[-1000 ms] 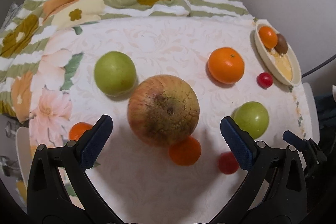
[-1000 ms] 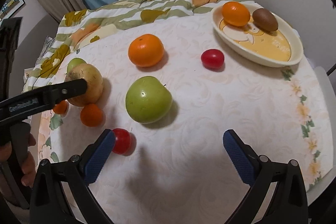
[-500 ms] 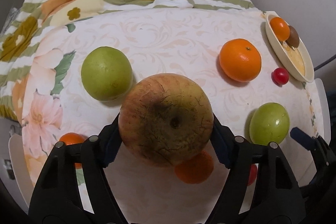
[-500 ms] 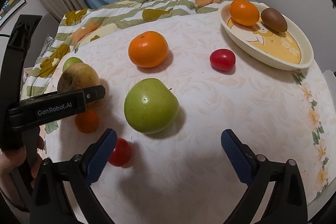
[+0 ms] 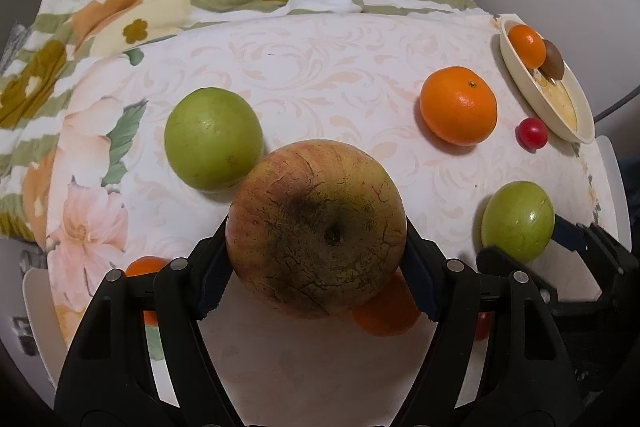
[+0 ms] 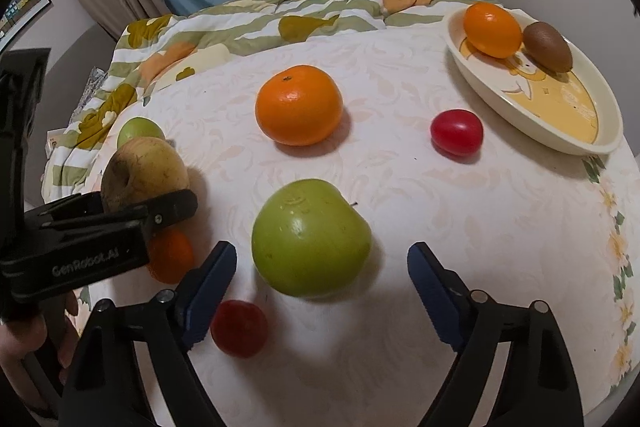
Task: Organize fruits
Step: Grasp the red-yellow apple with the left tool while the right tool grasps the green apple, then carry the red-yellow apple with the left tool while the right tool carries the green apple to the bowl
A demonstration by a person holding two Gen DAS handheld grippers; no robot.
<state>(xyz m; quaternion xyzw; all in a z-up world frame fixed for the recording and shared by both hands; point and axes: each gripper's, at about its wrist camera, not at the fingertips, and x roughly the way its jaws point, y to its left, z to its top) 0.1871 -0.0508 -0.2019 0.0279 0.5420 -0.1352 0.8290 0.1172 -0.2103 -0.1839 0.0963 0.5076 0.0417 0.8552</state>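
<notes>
The left gripper (image 5: 316, 259) has its jaws clamped on the russet apple (image 5: 316, 227) above the desk (image 5: 320, 67). The right gripper (image 6: 320, 279) is closing around a green apple (image 6: 310, 237) without touching it. Farther off, the plate (image 6: 568, 139) holds a mandarin (image 6: 492, 29) and a kiwi (image 6: 547, 47).

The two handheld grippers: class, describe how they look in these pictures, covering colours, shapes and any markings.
Both grippers, the left gripper and the right gripper, have black plastic clamp-like frames with silver rivets at the pivots. Their fingers carry ribbed dark blue pads. In the right wrist view, the left gripper's black body bears pale lettering, "GenRobot.AI". No sleeve shows.
</notes>
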